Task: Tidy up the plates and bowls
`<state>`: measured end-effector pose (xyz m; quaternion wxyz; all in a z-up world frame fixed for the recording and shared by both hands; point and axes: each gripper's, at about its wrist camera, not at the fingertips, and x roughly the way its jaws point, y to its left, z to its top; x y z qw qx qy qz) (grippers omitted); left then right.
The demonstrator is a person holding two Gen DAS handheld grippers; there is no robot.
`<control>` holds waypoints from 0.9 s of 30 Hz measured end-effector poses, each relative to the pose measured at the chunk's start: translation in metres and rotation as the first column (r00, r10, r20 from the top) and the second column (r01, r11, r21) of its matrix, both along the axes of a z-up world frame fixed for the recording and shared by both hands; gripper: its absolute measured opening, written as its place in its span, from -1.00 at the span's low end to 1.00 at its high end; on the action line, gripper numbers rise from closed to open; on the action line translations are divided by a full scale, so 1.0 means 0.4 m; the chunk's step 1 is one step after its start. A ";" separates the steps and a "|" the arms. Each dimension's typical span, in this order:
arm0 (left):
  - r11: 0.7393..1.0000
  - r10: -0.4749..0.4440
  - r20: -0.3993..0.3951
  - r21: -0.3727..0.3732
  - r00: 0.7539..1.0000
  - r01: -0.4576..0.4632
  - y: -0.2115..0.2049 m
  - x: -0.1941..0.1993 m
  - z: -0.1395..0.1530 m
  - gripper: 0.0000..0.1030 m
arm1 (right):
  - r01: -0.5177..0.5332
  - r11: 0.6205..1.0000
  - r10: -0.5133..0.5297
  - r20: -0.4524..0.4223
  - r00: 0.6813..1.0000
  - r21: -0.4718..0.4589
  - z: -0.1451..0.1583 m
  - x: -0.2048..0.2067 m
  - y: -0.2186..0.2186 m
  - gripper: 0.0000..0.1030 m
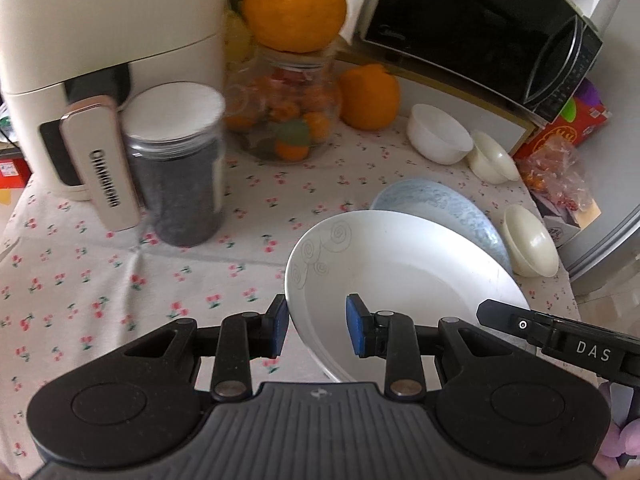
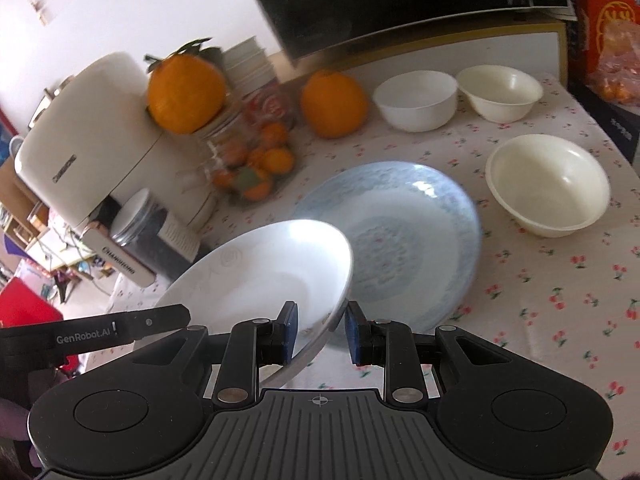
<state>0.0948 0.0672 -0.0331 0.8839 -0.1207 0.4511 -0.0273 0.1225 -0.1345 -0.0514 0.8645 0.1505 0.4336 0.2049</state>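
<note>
White plate (image 1: 400, 276) gripped by opposite rims: left gripper (image 1: 318, 326) and right gripper (image 2: 320, 330), jaws narrowly parted, apparently clamping; blue plate (image 2: 404, 236) beyond.

Table is covered w/ a white cloth (image 1: 120, 264) printed w/ small red cherries; a cream air fryer (image 1: 80, 60), a dark-filled jar (image 1: 180, 168) & a black microwave (image 1: 480, 28) are set along the back edge. A plain white wall (image 2: 120, 12) is seen behind, lit by soft daylight. Cluttered shelves (image 2: 24, 236) are glimpsed far left, blurred.
</note>
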 end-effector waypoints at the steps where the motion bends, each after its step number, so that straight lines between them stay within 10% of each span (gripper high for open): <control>1: 1.000 -0.003 0.001 -0.001 1.000 0.003 -0.008 0.004 -0.001 -0.46 | 0.007 1.000 -0.007 -0.002 1.000 0.000 -0.001 0.004 -0.010 -0.51; 27: 0.996 -0.062 0.020 0.058 0.998 0.061 -0.140 0.084 -0.050 -0.46 | 0.131 0.991 -0.131 -0.027 0.991 -0.023 -0.051 0.082 -0.121 -0.51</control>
